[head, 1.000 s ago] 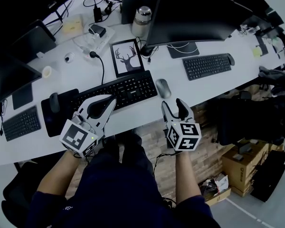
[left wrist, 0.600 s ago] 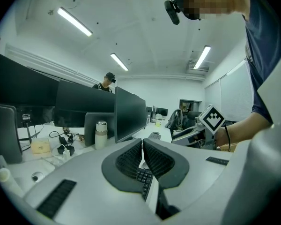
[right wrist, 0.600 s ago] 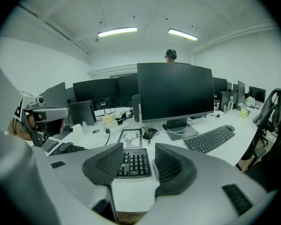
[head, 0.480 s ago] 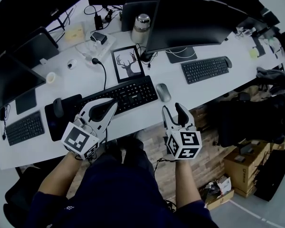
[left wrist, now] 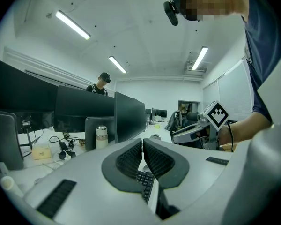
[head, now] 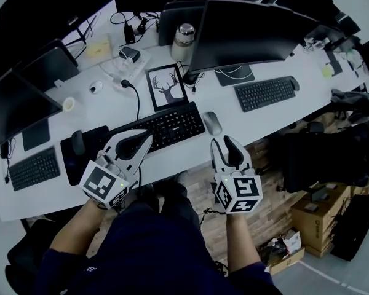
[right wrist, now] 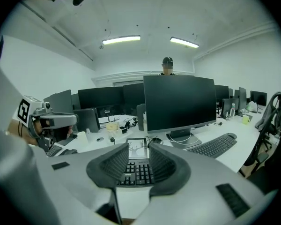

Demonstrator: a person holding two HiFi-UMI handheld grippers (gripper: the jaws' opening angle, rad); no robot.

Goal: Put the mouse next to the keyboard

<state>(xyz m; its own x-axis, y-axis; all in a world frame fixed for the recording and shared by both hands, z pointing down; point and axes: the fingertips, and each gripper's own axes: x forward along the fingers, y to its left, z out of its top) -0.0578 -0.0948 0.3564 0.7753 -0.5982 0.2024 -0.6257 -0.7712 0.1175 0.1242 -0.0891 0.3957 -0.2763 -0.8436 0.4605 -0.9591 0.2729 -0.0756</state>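
1. Head view: the grey mouse (head: 212,123) lies on the white counter (head: 98,110) just beside the right end of the black keyboard (head: 163,126). Neither gripper touches it.
2. The right gripper (head: 222,143) hangs at the counter's near edge, close to the mouse but apart from it, with its marker cube toward the person.
3. Right gripper view: the right gripper's (right wrist: 138,147) jaws stand apart and are closing, and nothing is between them. Through the gap only the keyboard's keys (right wrist: 136,172) show, with the deer picture frame (right wrist: 136,148) beyond.
4. The left gripper (head: 149,137) rests over the near left part of the keyboard, its tip pointing toward the keys.
5. Left gripper view: the left gripper's (left wrist: 143,142) jaws are clenched almost pad to pad on nothing — just a thin slit shows between them.
6. Behind the keyboard stands the deer picture frame (head: 166,86), and further back a silver flask (head: 183,34) and a large dark monitor (head: 252,32).
7. A second keyboard (head: 264,93) lies well to the right, in front of that monitor's stand.
8. A black mouse pad (head: 89,155) lies on the counter to the left of the left gripper.
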